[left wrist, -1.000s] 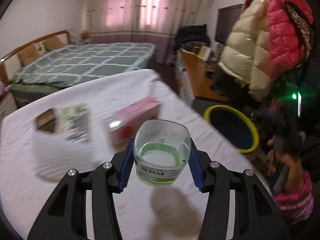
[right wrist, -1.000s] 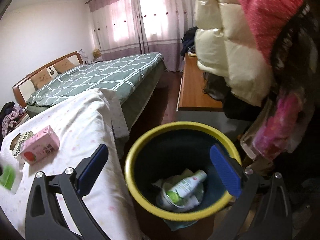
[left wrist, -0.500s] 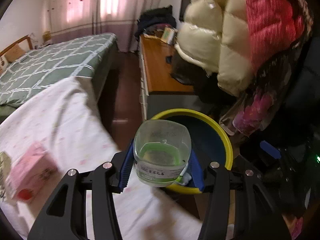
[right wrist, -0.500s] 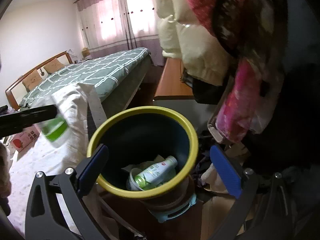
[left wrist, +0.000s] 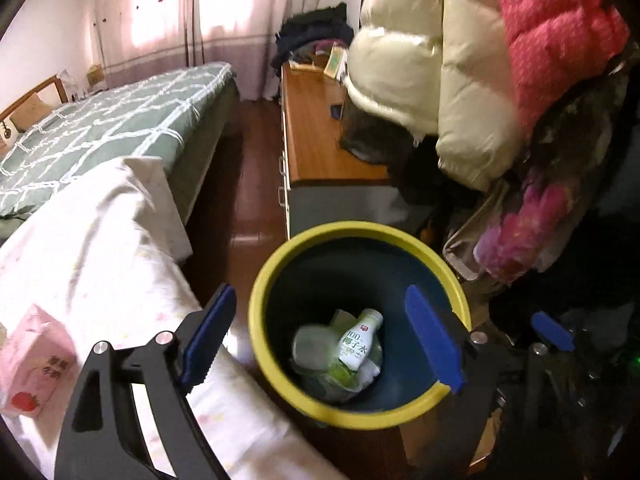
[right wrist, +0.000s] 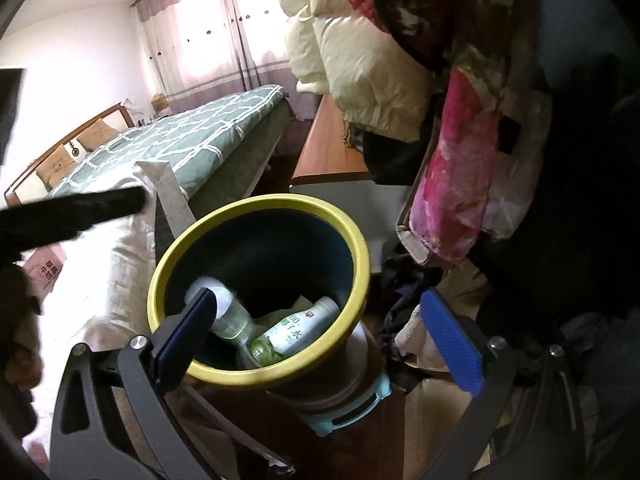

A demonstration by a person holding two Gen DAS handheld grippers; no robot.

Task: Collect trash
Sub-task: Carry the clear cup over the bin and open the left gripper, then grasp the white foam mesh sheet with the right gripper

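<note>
The yellow-rimmed dark bin stands beside the white-sheeted bed. My left gripper hangs over it; its jaws are opening and nothing is between the blue pads. The clear plastic cup with the green label is blurred inside the bin, dropping onto a white and green bottle and crumpled wrappers. My right gripper is open and empty, just in front of the bin's near rim. A pink strawberry milk carton lies on the bed sheet.
Puffy cream and red jackets hang over the bin's right side, with flowered fabric below them. A wooden dresser stands behind the bin. A green checked bed lies further back. The bin sits on a brown stool with a light-blue strap.
The left gripper swung from the bed to over the bin and let the clear cup go; the cup now falls into the bin. The right gripper moved nearer the bin.
</note>
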